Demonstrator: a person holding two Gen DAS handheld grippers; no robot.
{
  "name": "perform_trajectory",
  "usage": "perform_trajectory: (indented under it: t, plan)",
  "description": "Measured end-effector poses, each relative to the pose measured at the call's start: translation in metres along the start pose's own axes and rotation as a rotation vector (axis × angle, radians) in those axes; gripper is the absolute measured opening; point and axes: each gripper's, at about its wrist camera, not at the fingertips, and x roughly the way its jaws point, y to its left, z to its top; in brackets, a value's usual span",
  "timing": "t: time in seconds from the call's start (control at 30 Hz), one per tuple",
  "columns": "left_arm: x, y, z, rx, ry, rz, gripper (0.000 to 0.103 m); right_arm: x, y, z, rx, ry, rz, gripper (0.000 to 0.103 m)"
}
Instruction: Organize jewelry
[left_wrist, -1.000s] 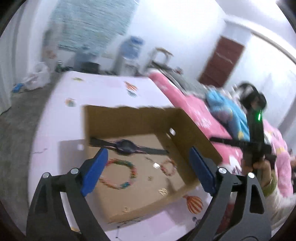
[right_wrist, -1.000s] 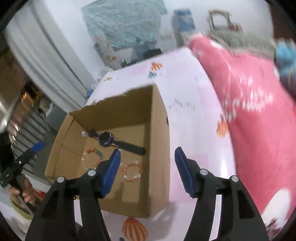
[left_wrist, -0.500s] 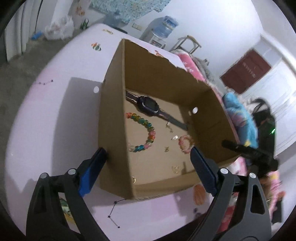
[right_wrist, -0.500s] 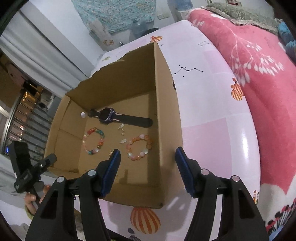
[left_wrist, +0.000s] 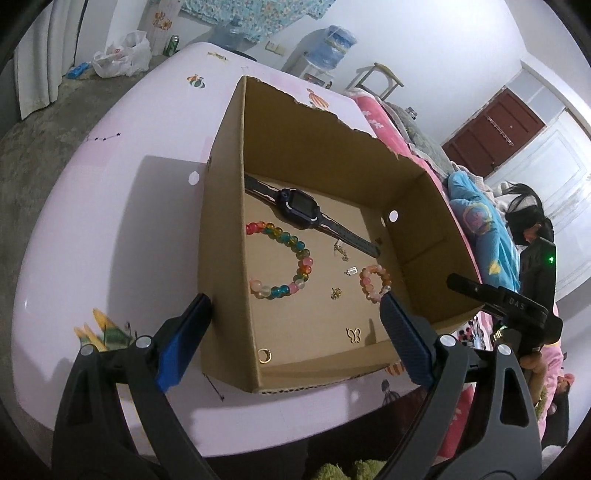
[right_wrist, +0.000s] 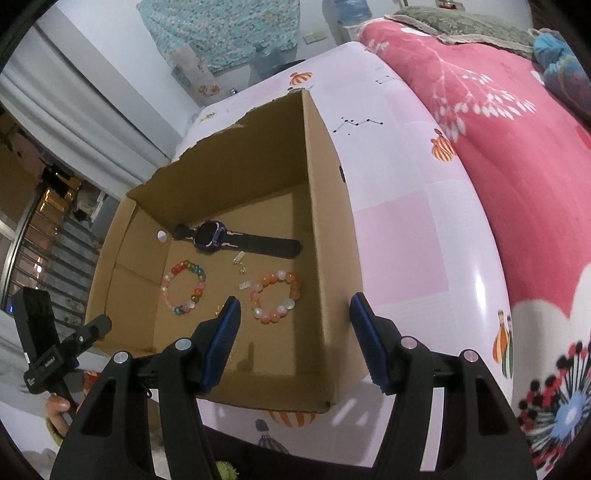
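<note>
Over the last second both our views have swung down and closed in on the box (left_wrist: 225, 258), and the blur of a second ago has gone; half a second ago we were nearly here, so the approach is settling. Nearest us, the left gripper (left_wrist: 291, 339) is spread wide and empty, straddling the box's near left corner, one finger outside the wall and one above the floor. The right gripper (right_wrist: 295, 343) is likewise spread and holds nothing, poised above the near right part of the box.

Inside, nothing appears to have shifted. By the near wall lie a gold ring (left_wrist: 264, 356) and a butterfly charm (left_wrist: 354, 335). Farther in are the rainbow bracelet (left_wrist: 284, 258) and the pink bracelet (right_wrist: 275, 297), apart, with a few tiny gold and silver bits between them. At the far wall lies the watch (right_wrist: 236, 242), strap flat.

We judge this as hovering before a pick, or after a drop: all the jewelry we can see lies loose on the box floor, which suits either.
</note>
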Motion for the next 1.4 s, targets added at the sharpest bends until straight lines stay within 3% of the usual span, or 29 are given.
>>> perform_trajectory:
  t: [0.43, 0.67, 0.87, 1.0, 1.13, 1.4]
  plan:
    - [-0.007, -0.004, -0.010, 0.047, -0.048, 0.023, 0.088, -0.006, -0.009, -0.013, 0.044, -0.078, 0.003, 0.061]
    - [-0.050, -0.019, -0.032, 0.116, -0.225, 0.130, 0.090, -0.058, -0.003, -0.046, 0.030, -0.265, -0.080, 0.068]
    - [-0.079, -0.039, -0.053, 0.172, -0.359, 0.237, 0.094, -0.092, 0.018, -0.084, -0.049, -0.406, -0.177, 0.086]
    - [-0.086, -0.051, -0.062, 0.206, -0.372, 0.292, 0.094, -0.090, 0.033, -0.106, -0.116, -0.411, -0.207, 0.093]
    - [-0.090, -0.069, -0.071, 0.251, -0.400, 0.395, 0.095, -0.080, 0.044, -0.118, -0.168, -0.378, -0.225, 0.095]
    - [-0.088, -0.083, -0.074, 0.251, -0.353, 0.459, 0.095, -0.080, 0.061, -0.129, -0.206, -0.387, -0.306, 0.096]
